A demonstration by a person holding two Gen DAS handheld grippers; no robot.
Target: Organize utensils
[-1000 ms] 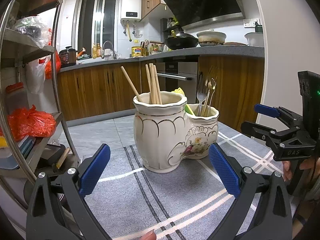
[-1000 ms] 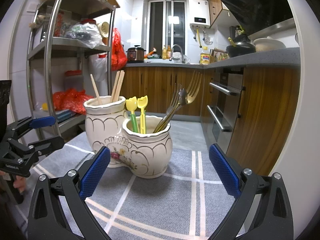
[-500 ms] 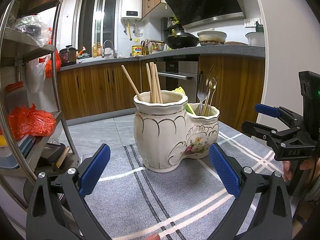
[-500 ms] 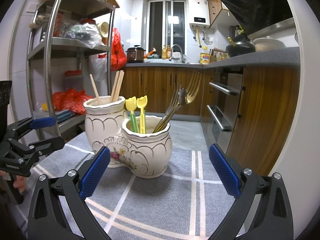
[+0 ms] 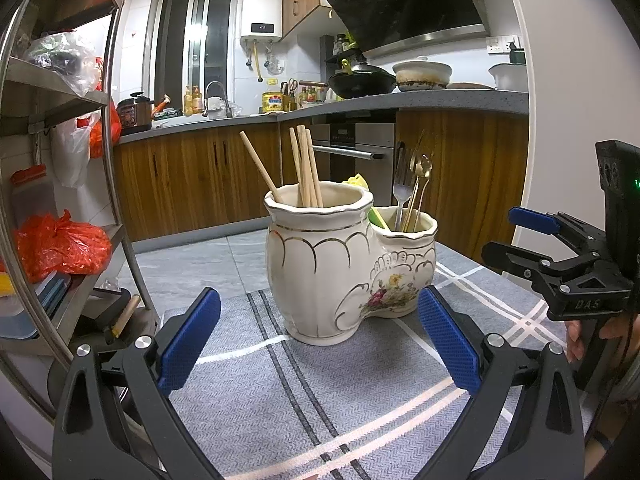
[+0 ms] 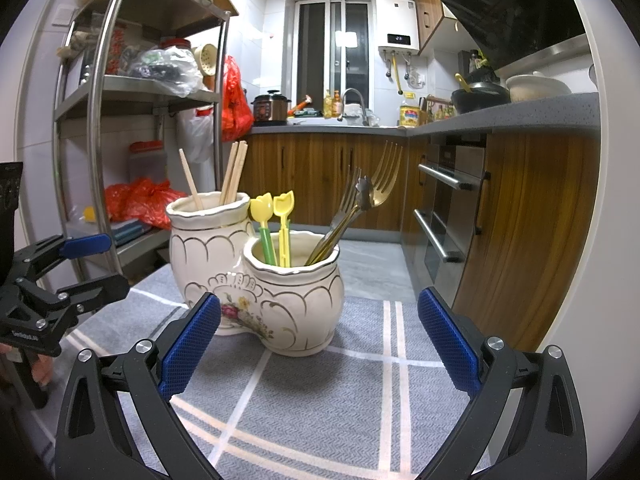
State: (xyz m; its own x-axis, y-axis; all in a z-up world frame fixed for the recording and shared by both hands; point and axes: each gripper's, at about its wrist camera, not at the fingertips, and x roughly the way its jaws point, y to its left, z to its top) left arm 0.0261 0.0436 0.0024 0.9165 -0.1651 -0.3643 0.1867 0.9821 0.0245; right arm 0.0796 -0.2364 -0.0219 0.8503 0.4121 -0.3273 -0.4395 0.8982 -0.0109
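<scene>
My right view alone shows yellow picks (image 6: 272,216) in the holder (image 6: 256,276); I read "23" on the heater (image 5: 262,20). Both grippers (image 5: 318,336) (image 6: 318,336) gape empty.

Grey checked cloth (image 6: 360,392) on desk: bare in front of ceramic holder (image 5: 340,264), open lane between holder and both wide-spread grippers (left gripper (image 5: 318,338), right gripper (image 6: 318,338)). Above holder: chopsticks (image 5: 304,166), forks (image 6: 360,204) and yellow picks (image 6: 276,216) project upward, blocking vertical entry. Metal shelf rack (image 6: 96,152) stands close beside desk's left edge. Wooden cabinets (image 6: 520,220) stand near right edge.
</scene>
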